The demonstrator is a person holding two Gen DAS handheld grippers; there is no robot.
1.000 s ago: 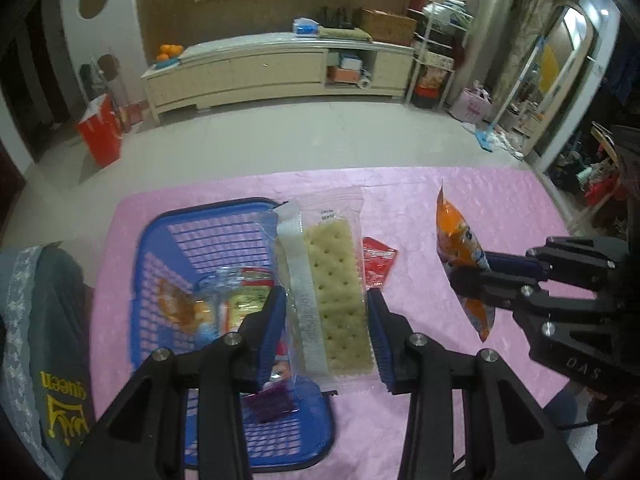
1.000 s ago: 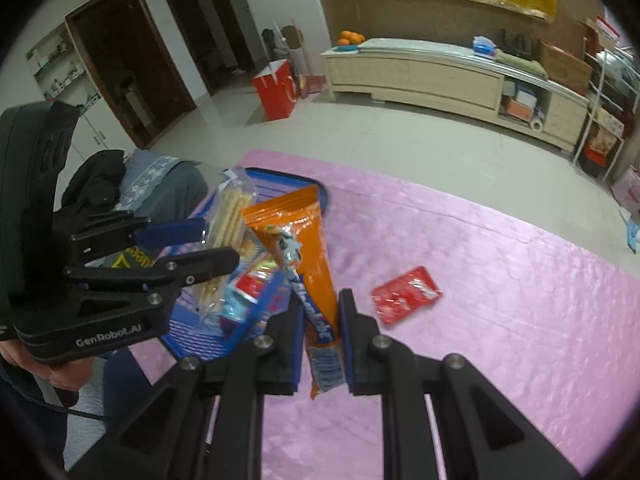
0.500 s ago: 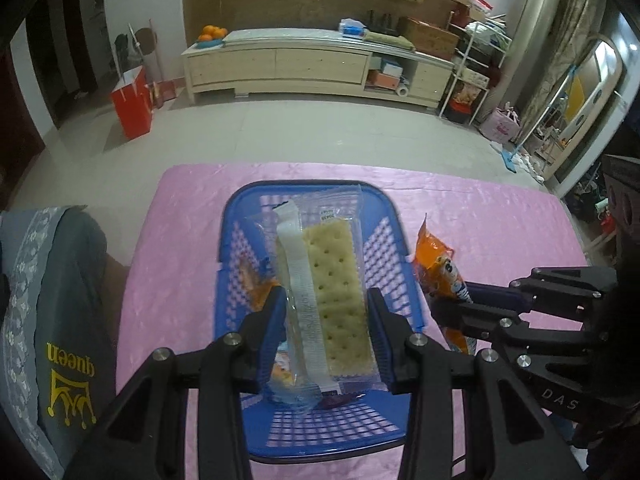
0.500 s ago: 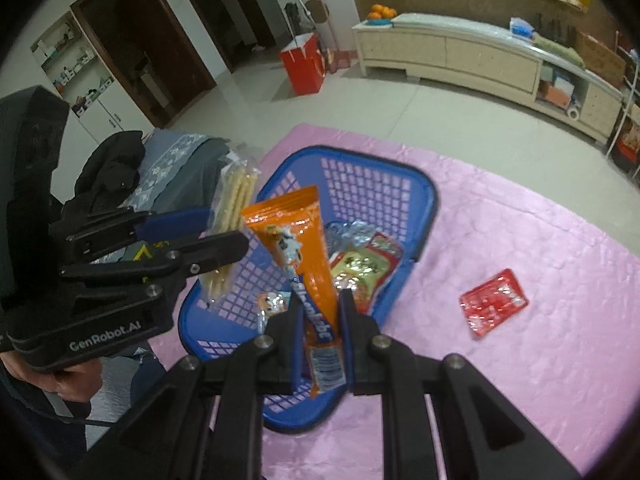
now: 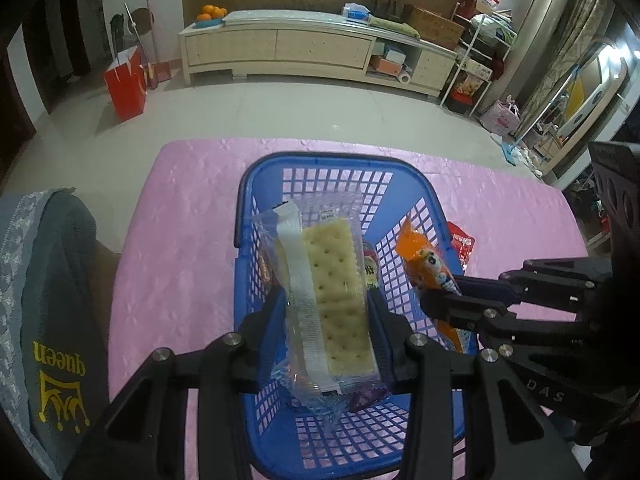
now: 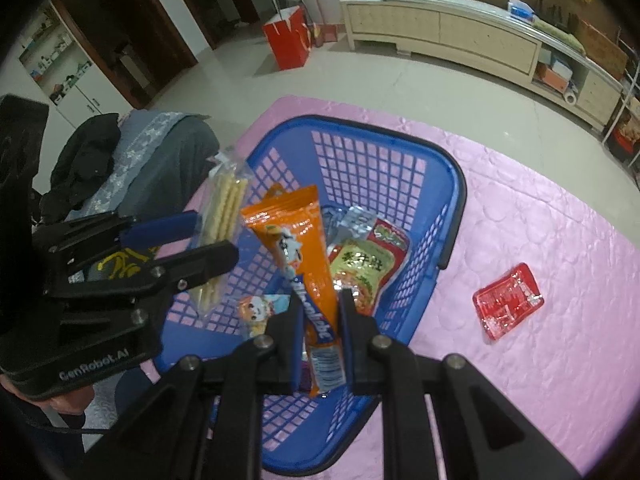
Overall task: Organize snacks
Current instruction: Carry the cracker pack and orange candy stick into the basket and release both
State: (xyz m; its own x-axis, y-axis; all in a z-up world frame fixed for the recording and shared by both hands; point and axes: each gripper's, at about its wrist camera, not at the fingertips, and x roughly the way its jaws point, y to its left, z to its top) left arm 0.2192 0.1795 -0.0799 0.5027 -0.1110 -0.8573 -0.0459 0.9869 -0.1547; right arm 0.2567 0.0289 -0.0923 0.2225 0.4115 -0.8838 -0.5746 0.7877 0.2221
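Directly above the blue basket (image 5: 256, 216), the left gripper (image 5: 326, 312) is clamping a cracker pack (image 5: 336, 292) lengthwise, while the right gripper (image 6: 320, 312), alongside, is pinching an orange packet (image 6: 300, 248).

Pink quilted cloth (image 5: 184, 240) covers the surface. Grey garment (image 5: 48, 300) with yellow "queen" print and a crown sits at its left edge, a black jacket (image 6: 86, 152) on top of it. Beyond, pale tiled floor (image 5: 280, 108), red paper bag (image 5: 126, 82) standing on it, long cream sideboard (image 5: 300, 54) along the wall, oranges (image 5: 212, 12) on its left end, wire rack (image 5: 478, 76) at right.
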